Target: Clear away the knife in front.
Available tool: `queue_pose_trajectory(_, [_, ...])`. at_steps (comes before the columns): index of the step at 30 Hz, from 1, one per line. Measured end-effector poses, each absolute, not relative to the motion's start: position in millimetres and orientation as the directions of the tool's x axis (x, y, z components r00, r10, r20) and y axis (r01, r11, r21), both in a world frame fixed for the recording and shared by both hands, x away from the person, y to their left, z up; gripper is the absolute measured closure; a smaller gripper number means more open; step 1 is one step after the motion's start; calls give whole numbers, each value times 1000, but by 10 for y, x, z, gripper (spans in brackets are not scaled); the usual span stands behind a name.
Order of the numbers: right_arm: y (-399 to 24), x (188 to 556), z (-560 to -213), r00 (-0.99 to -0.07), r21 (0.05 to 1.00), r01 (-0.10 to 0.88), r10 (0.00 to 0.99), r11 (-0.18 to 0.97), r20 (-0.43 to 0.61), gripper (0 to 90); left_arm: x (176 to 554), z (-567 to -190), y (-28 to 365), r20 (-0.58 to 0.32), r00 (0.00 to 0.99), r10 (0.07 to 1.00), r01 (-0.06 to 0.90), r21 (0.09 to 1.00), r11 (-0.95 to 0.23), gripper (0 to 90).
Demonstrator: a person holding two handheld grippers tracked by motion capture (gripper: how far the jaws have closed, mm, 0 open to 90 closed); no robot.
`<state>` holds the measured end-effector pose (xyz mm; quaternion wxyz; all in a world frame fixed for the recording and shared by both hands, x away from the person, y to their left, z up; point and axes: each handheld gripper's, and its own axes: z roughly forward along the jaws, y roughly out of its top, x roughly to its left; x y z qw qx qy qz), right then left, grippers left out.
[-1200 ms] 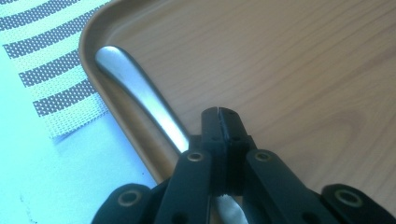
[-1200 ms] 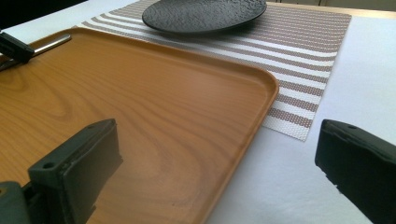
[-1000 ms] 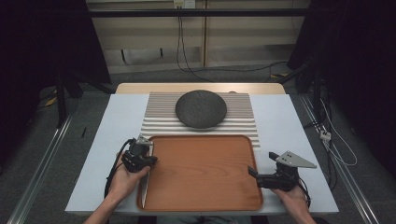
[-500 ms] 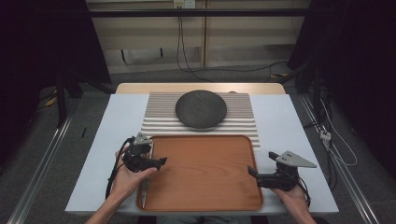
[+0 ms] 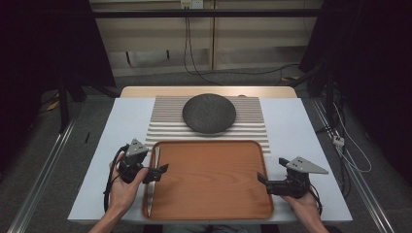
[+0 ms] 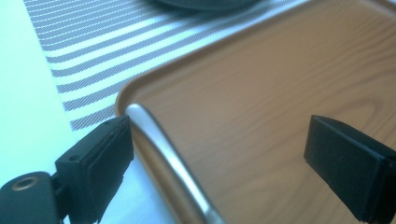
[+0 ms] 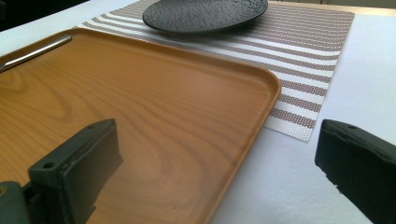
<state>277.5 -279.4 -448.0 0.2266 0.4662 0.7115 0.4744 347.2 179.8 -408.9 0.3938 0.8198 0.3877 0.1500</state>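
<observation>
The left tongs (image 5: pixel 163 169) have just been opening, nothing between them now; the knife (image 5: pixel 151 182) has gone from upright in their grip to lying along the tray's (image 5: pixel 214 213) left edge, so it looks delivered; the right tongs (image 5: pixel 262 178) hover apart over the tray's right rim, empty.

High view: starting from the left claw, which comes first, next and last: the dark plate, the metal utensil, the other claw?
Measured from the left claw:
1. Metal utensil: right beside it, lying along the tray's left edge.
2. Dark plate: farther back, on the striped mat.
3. Right claw: across the tray, at its right edge.
</observation>
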Motion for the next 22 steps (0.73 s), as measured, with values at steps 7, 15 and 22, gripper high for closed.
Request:
queue_pose_trajectory(7, [-2798, 2770, -4477, -459, 888, 446, 881, 114, 118, 0, 3325, -4086, 1893, -28, 628, 778, 488, 793, -365, 79])
queue_pose_trajectory(15, [-2805, 2778, -4484, -455, 886, 451, 882, 107, 125, 0, 3228, -4194, 2074, -89, 579, 810, 512, 813, -276, 68])
queue_pose_trajectory(22, [-2811, 2780, -4484, -453, 885, 453, 882, 104, 128, 0, 3214, -4203, 2123, -80, 557, 827, 509, 820, -264, 58])
